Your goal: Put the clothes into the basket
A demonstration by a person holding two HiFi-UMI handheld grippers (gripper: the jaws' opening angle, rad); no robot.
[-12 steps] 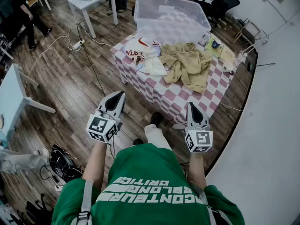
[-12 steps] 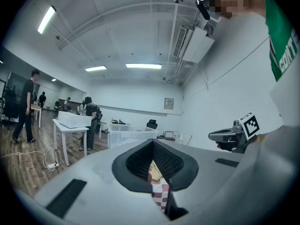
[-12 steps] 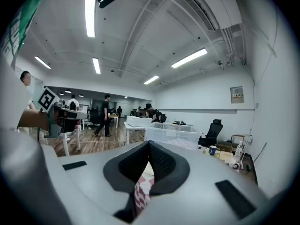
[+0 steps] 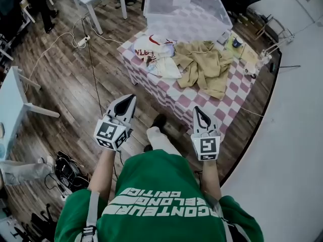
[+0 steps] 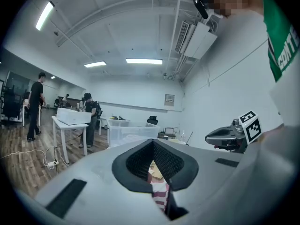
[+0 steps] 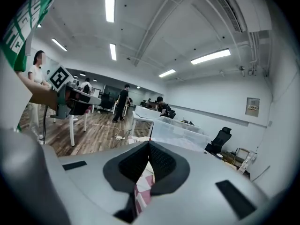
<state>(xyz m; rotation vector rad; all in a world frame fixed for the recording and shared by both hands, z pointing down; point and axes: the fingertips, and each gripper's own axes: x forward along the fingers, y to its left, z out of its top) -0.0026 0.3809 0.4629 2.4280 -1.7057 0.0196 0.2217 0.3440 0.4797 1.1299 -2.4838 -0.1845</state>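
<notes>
Plainly our left gripper (image 4: 130,99) and right gripper (image 4: 198,110) are closed and empty. The clothes (image 4: 204,67), likely soft and light, lie on the table (image 4: 187,103) beside the basket (image 4: 160,3); we would pinch a raised fold.

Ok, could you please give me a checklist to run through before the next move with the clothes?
1. Nothing in the left tool: ok, jaws shut and empty.
2. Nothing in the right tool: ok, likewise shut.
3. Jaws open for a grasp: not ok.
4. Tools over the table: not ok, both are short of its near edge.
5. The khaki garment and the white and red garment free to grasp: ok, both lie uncovered.
6. The clear bin ready: ok, it looks empty.
</notes>
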